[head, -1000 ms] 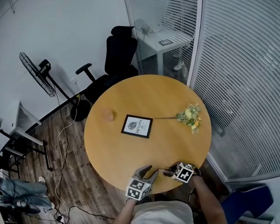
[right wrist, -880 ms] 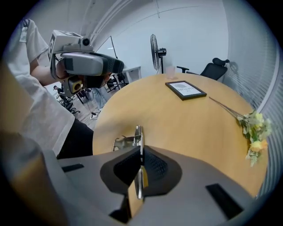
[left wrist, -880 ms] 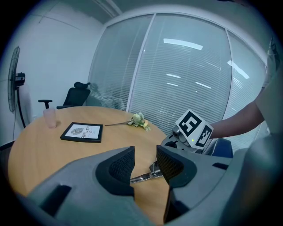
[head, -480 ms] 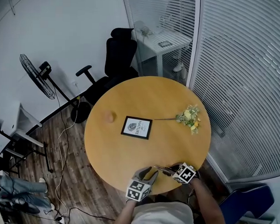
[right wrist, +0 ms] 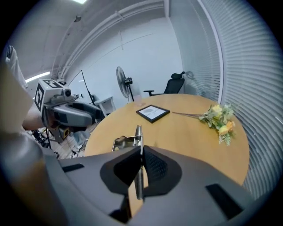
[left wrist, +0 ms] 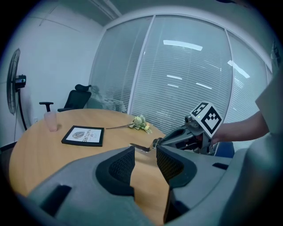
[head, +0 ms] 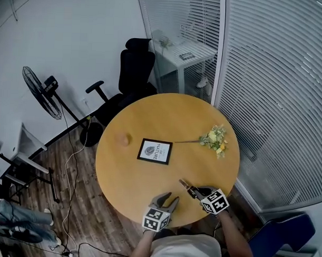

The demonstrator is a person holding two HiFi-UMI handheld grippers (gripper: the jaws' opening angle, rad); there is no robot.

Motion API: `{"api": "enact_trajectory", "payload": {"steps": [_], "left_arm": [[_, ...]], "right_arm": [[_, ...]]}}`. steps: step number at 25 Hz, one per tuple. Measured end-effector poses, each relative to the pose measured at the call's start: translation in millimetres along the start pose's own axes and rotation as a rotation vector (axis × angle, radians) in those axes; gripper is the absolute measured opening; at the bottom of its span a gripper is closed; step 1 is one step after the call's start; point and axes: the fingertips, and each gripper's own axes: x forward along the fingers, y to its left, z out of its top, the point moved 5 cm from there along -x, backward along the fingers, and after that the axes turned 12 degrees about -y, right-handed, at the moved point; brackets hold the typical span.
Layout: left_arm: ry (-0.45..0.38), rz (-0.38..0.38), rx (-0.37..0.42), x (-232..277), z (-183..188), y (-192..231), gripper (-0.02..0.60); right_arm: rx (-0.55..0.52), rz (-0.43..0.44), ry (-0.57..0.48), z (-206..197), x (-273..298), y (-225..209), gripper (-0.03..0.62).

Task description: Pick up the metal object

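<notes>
The metal object (head: 185, 185) is a thin flat steel tool, lifted just above the round wooden table (head: 129, 174) near its front edge. My right gripper (head: 192, 191) is shut on one end of it, and the other end sticks out toward the table's middle. In the right gripper view the metal object (right wrist: 137, 137) stands on edge between the pads. My left gripper (head: 168, 197) rests beside it at the table's front edge, open with nothing between its fingers. From the left gripper view the metal object (left wrist: 141, 148) hangs just past the open left gripper (left wrist: 145, 153).
A black-framed picture (head: 155, 151) lies mid-table, a flower sprig (head: 214, 139) to its right and a pale pink cup (head: 123, 139) to its left. Behind the table stand a black office chair (head: 134, 71), a floor fan (head: 41, 92) and a white desk (head: 185, 47) behind glass.
My right gripper has risen off the table with the metal object and rolled, so the tool now points up and to the left. The left gripper has stayed put.
</notes>
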Motion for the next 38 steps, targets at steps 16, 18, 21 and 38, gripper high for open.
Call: {"api": "enact_trajectory", "payload": {"steps": [16, 18, 21, 38], "left_arm": [[-0.06, 0.017, -0.022, 6.9, 23.3, 9.3, 0.143], [-0.072, 0.015, -0.027, 8.6, 25.5, 6.6, 0.144], [-0.085, 0.012, -0.026, 12.3, 25.6, 2.1, 0.144], [-0.134, -0.014, -0.023, 22.5, 38.6, -10.1, 0.109]], "right_arm": [[0.076, -0.164, -0.214, 40.6, -37.2, -2.6, 0.003], [0.088, -0.188, -0.243, 42.3, -44.0, -3.2, 0.003], [0.108, -0.223, -0.287, 41.9, -52.3, -5.4, 0.003], [0.222, -0.353, -0.407, 26.9, -86.7, -6.1, 0.003]]}}
